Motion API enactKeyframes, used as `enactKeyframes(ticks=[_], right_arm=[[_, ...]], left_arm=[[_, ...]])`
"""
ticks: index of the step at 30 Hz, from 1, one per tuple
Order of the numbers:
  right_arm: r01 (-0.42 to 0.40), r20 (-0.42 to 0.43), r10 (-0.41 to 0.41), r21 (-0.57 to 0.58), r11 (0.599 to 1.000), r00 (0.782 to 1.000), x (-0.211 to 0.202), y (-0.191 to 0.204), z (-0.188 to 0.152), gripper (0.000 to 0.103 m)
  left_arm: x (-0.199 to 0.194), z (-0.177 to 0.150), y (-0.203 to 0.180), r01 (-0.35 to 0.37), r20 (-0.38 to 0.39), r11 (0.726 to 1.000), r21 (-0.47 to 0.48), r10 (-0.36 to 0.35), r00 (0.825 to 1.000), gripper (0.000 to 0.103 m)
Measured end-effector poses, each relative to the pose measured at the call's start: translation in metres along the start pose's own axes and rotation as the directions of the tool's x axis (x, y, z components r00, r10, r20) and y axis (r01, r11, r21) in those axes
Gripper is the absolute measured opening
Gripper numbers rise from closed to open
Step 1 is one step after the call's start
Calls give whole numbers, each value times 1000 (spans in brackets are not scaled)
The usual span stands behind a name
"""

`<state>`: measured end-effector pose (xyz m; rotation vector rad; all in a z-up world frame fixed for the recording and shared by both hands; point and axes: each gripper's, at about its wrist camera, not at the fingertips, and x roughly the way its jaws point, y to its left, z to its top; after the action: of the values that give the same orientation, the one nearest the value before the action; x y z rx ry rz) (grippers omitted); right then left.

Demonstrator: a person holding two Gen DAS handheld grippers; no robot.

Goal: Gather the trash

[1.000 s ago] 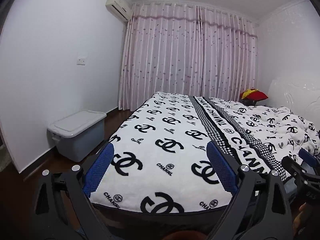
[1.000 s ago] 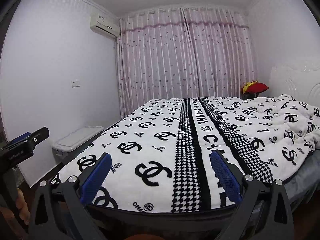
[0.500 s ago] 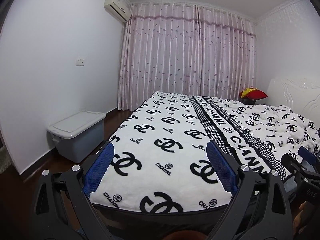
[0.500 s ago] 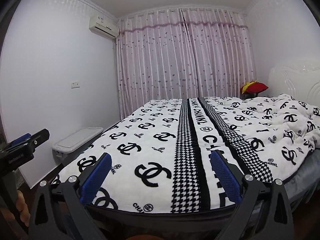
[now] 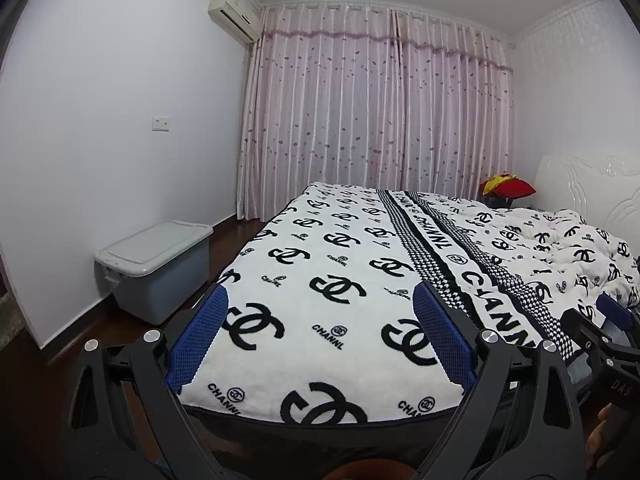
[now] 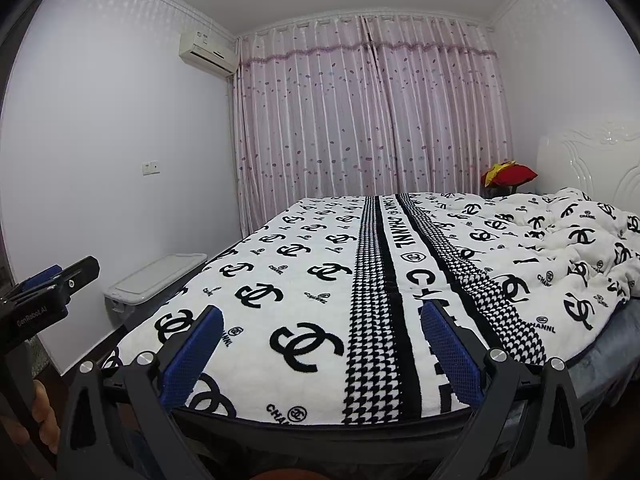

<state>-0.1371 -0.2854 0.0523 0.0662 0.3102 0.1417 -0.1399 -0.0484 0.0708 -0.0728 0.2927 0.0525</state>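
Left wrist view shows the left claw (image 5: 320,344) spread apart and holding nothing, as is the right claw (image 6: 318,354), both hovering at the foot of the white blanket-covered bed with black logo print (image 5: 340,280). No trash is visible anywhere, so the sensible step is searching: sweep toward the grey lidded plastic box (image 5: 158,268) at nine o'clock.

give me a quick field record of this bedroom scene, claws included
setting: bedroom, bed with logo-print blanket
left claw: open, empty, facing the bed's foot
right claw: open, empty, facing the bed's foot
floor: lidded grey storage bin beside the bed, by the wall
far side: pink curtains, red and yellow cushion
wall: air conditioner
trash: none visible
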Motion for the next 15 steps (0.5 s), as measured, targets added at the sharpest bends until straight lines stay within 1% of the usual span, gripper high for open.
enactKeyframes(ticks=[15], right_arm=[[-7, -8, 7, -4, 1000, 1000, 2, 1, -3, 98]], left_arm=[[-1, 0, 0, 4, 2, 1000, 1, -4, 1000, 91]])
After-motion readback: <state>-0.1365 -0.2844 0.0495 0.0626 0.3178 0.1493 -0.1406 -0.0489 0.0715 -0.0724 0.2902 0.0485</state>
